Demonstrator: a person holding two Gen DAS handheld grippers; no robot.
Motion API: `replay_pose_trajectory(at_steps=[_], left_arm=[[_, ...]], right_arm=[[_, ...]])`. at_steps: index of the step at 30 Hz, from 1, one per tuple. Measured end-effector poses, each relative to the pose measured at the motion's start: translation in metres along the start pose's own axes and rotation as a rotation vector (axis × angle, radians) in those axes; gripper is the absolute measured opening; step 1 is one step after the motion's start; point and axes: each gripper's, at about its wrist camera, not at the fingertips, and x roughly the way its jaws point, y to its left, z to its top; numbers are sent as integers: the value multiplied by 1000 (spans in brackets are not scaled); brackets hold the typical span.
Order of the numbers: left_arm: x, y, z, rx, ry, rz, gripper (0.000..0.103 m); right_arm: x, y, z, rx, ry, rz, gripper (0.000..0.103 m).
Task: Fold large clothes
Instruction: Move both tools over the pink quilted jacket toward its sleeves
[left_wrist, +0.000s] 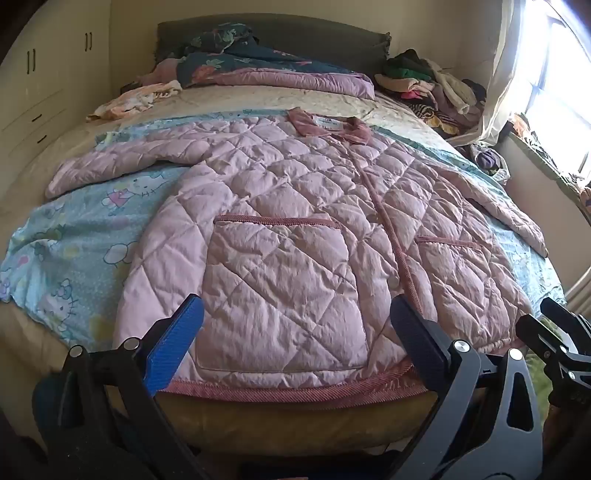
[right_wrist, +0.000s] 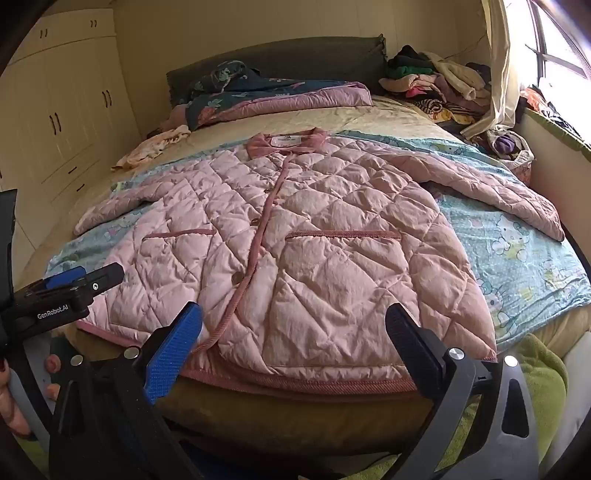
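Both wide-open grippers, left gripper (left_wrist: 295, 343) and right gripper (right_wrist: 293, 343), hover empty at the hem of the pink quilted jacket (left_wrist: 295, 206), lying flat lengthwise up the bed (right_wrist: 369, 114), collar farthest.

A pink quilted jacket (left_wrist: 295, 229) with darker pink trim lies spread front-up on a light blue cartoon-print sheet (left_wrist: 74, 236) over the bed (left_wrist: 295, 410). The left tongs (left_wrist: 295, 347) stand wide open above its hem, holding nothing. A heap of mixed clothes (left_wrist: 432, 88) sits at the far right corner.
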Motion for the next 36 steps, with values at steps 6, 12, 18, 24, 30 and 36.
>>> replay_pose_trajectory(at_steps=[6,12,18,24,30,36], left_arm=[[4,1,1,0,5,1,95],[-1,0,0,3,-8,2,95],[-4,0,0,2,-10,-2,95],[-5,-3,1,5,-11,1,95],[-5,-3,1,6,-12,0,95],[-5,-3,1,7,-13,2,95]], right_arm=[[4,1,2,0,10,-13,99],[-3,5,0,-4,-5,-9,99],[-4,1,0,-7,-9,-7,99],[-4,2,1,-7,-5,-8,99],[-4,2,1,-7,-7,-8,99],[-4,3,2,-11,-7,-3,99]])
